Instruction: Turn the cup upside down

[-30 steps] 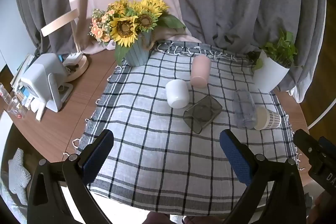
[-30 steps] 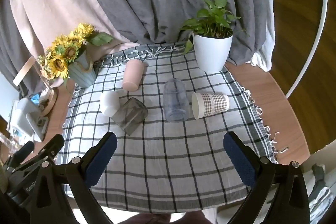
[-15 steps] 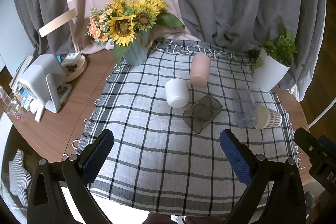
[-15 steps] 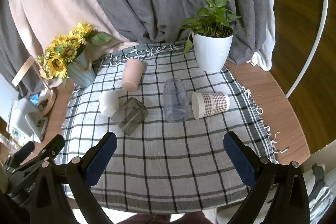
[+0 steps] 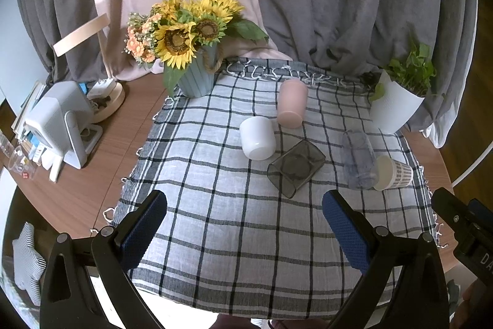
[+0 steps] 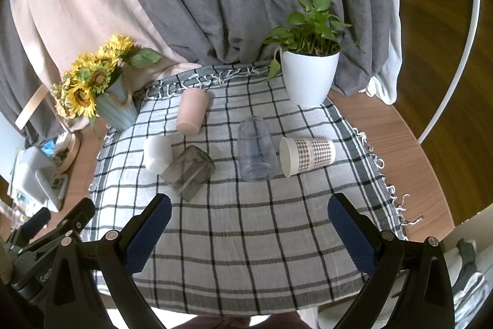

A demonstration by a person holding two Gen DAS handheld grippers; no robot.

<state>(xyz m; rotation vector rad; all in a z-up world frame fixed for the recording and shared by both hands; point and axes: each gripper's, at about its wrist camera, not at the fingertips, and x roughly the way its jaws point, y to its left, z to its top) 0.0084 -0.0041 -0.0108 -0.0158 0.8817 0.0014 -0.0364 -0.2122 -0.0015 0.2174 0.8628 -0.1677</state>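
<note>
Several cups lie on their sides on a checked cloth (image 5: 234,230): a pink cup (image 5: 291,102) (image 6: 191,110), a white cup (image 5: 257,137) (image 6: 157,153), a smoky square glass (image 5: 296,167) (image 6: 188,171), a clear tumbler (image 5: 357,159) (image 6: 256,152) and a checked paper cup (image 5: 393,173) (image 6: 308,155). My left gripper (image 5: 243,224) is open and empty above the cloth's near part. My right gripper (image 6: 249,230) is open and empty, also short of the cups.
A sunflower vase (image 5: 197,73) (image 6: 117,107) stands at the cloth's back left. A white plant pot (image 5: 397,107) (image 6: 308,76) stands at the back right. A white device (image 5: 58,122) and clutter sit on the wooden table's left. Curtains hang behind.
Both views have shifted very slightly; the cups have not moved and both grippers stay open.
</note>
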